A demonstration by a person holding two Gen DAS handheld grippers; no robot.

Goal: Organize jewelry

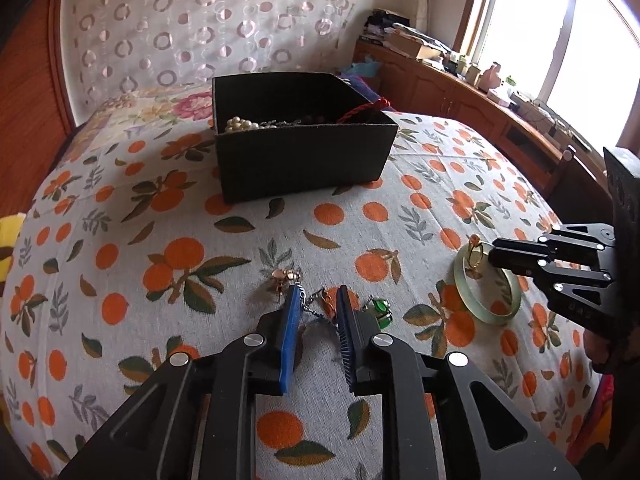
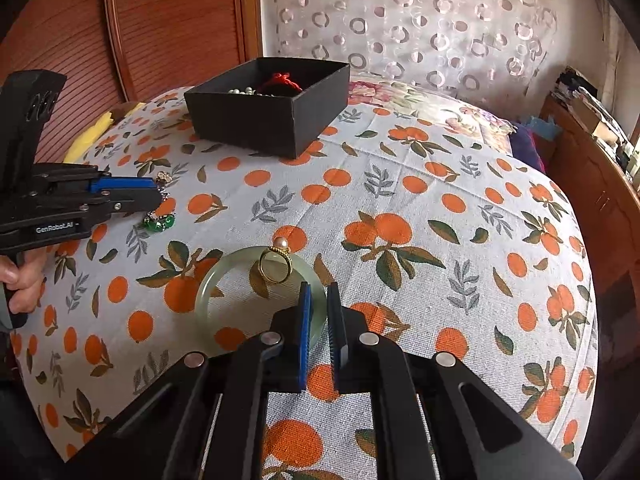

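Note:
A black box (image 1: 304,152) holding pearls and a red cord stands at the far side of the orange-print cloth; it also shows in the right wrist view (image 2: 268,116). My left gripper (image 1: 318,294) is open, its fingers on either side of a silver chain piece (image 1: 314,306). A rose-gold ornament (image 1: 286,278) lies to its left and a green-stone piece (image 1: 378,310) to its right. My right gripper (image 2: 319,290) is open a little at the rim of a pale jade bangle (image 2: 208,284). A gold pearl ring (image 2: 276,262) stands on the bangle.
A wooden cabinet (image 1: 460,92) with clutter runs along the right under a bright window. A curtain with rings hangs behind the bed. A wooden wardrobe (image 2: 168,20) stands at the left, and a yellow cloth (image 2: 86,146) lies at the bed's left edge.

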